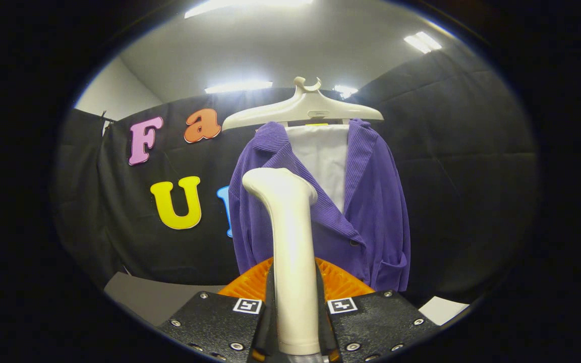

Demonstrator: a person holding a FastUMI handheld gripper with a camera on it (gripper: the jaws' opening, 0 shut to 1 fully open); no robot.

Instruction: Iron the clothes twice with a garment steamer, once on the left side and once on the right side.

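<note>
1. Gripper view: the gripper [294,322] has its fingers closed narrow on the handle of a white garment steamer [290,242], both sides pressing it, head up.
2. Just beyond the head hangs a purple jacket [371,212] w/ a white shirt [327,156] inside, on a white hanger [304,108].
3. Risk: the smooth handle may twist in the grip; the head could snag the lapel or swing the garment off line.
4. Room: black cloth booth wall [472,151] behind, ceiling lights [237,85] above, grey surface [144,295] low beside the fingers.
</note>
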